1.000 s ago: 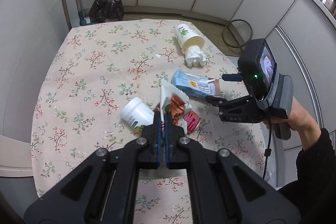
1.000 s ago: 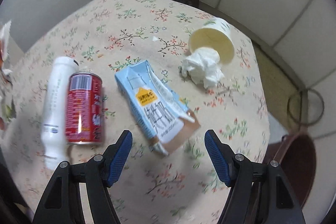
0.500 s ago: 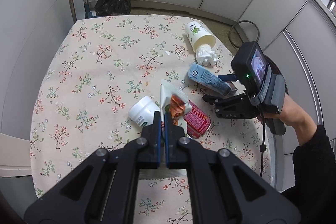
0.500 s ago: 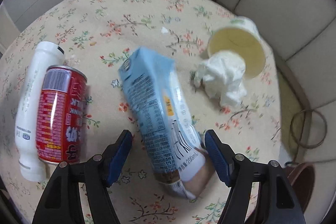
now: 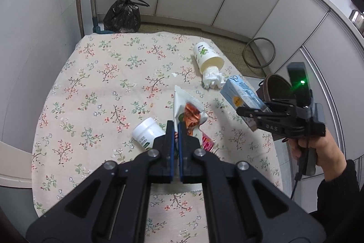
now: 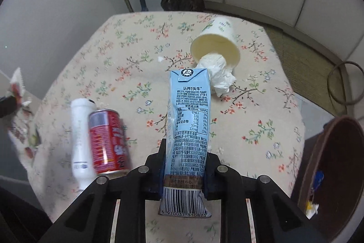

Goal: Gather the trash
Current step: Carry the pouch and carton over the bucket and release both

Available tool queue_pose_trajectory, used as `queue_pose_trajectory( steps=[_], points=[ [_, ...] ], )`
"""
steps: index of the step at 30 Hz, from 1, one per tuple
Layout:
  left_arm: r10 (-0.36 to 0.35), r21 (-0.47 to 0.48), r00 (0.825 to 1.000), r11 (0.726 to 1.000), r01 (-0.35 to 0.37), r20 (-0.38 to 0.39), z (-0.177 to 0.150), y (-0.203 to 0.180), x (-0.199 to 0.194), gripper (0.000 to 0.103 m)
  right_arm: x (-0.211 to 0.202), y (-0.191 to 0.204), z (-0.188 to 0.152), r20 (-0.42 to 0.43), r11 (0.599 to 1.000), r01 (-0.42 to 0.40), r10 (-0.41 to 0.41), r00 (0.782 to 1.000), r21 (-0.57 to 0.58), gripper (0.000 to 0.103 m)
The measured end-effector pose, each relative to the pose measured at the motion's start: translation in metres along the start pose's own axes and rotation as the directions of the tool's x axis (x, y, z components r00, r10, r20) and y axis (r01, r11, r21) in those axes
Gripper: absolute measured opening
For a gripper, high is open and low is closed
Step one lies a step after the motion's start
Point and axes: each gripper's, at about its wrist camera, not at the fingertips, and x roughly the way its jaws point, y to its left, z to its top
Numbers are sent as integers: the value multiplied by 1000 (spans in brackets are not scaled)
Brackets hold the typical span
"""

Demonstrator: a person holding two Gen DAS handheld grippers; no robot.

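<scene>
**Both grippers holding trash above the flowered table**

Table [image 5: 95, 88] with floral cloth fills most of both views; white cabinets behind it. Black tied bag [image 5: 122, 17] sits on the floor past the far edge, beside two poles. Brown bin [image 6: 329, 172] stands off the table's right side, some scraps inside.

Left gripper [image 5: 176, 129]: jaws fully closed, pinching a white snack wrapper [image 5: 187, 111] with orange-red print; the wrapper sticks up past the fingertips, off the cloth.

Right gripper [image 6: 183, 165]: jaws have just been closing, now clamped on the lower end of a light blue milk carton [image 6: 188, 129]. Carton is squeezed flat between the pads, barcode end toward the camera, top pointing away. In the left view it is lifted clear of the table near the right edge, just beside the bin. A hand [image 5: 318, 149] with a dark sleeve grips the handle.

On the cloth: paper cup [image 6: 216, 42] on its side, crumpled tissue [image 6: 218, 74] touching its mouth. Red can [image 6: 108, 140] lies touching a white bottle [image 6: 79, 140], both on their sides at the near left.
</scene>
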Motion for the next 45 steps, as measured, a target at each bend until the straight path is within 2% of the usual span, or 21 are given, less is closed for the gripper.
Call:
queue_pose_trajectory(
  steps=[10, 16, 23, 33, 37, 45],
  points=[
    [-20, 46, 998, 999, 17, 57, 1, -39, -14, 4, -97, 6, -34, 100, 990, -8, -7, 995, 141, 24],
    [-37, 88, 996, 996, 30, 80, 2, -73, -17, 4, -135, 1, -55, 146, 978, 17, -48, 988, 206, 24],
    [-80, 146, 991, 987, 65, 105, 3, -119, -13, 4, -172, -22, -76, 201, 965, 53, -107, 974, 256, 24],
    [-161, 216, 983, 967, 138, 93, 2, -199, 11, 4, -197, -76, -109, 216, 926, 102, -190, 958, 364, 24],
    [-183, 240, 979, 958, 156, 95, 1, -225, 23, 4, -206, -102, -122, 218, 898, 122, -231, 948, 423, 24],
    [-240, 273, 966, 940, 205, 100, -1, -274, 55, 4, -202, -149, -140, 196, 843, 132, -269, 943, 522, 24]
  ],
)
